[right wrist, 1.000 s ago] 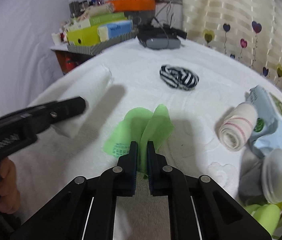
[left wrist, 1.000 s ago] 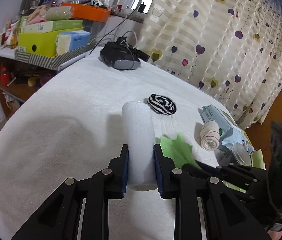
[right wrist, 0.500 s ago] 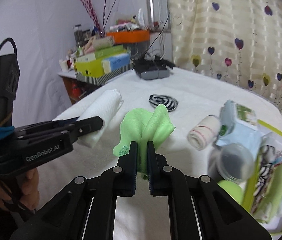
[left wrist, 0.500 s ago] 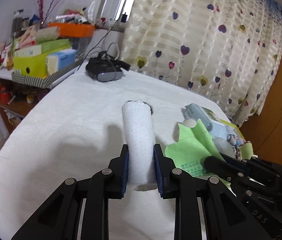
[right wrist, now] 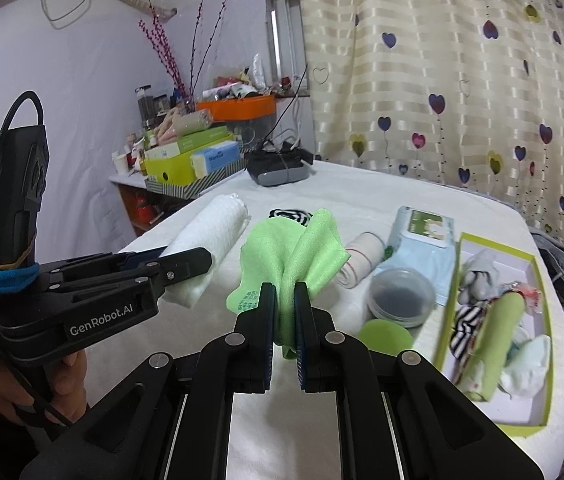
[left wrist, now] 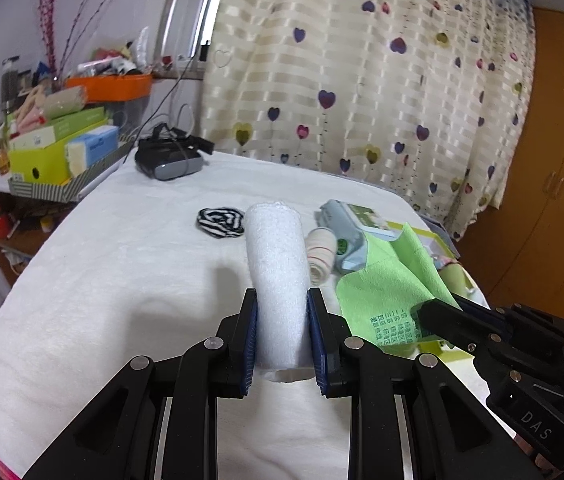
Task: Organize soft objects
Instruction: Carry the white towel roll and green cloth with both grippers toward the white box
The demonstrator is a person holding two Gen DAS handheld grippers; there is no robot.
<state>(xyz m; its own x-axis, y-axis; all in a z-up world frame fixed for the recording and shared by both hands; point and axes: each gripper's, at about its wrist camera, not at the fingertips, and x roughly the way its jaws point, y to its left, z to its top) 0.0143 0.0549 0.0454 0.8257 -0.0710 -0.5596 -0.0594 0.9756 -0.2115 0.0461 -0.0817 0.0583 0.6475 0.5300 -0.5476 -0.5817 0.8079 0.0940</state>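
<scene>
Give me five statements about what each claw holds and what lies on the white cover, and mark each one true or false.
1. The left claw is clamped on a rolled white towel. True.
2. The right claw is open with nothing in it. False: it is shut on a green cloth.
3. A black-and-white striped bundle lies on the white cover. True.
4. The green-rimmed box holds nothing. False: several soft items lie in it, among them a green roll.
5. The round clear tub stands inside the box. False: it stands on the cover beside the box.
</scene>
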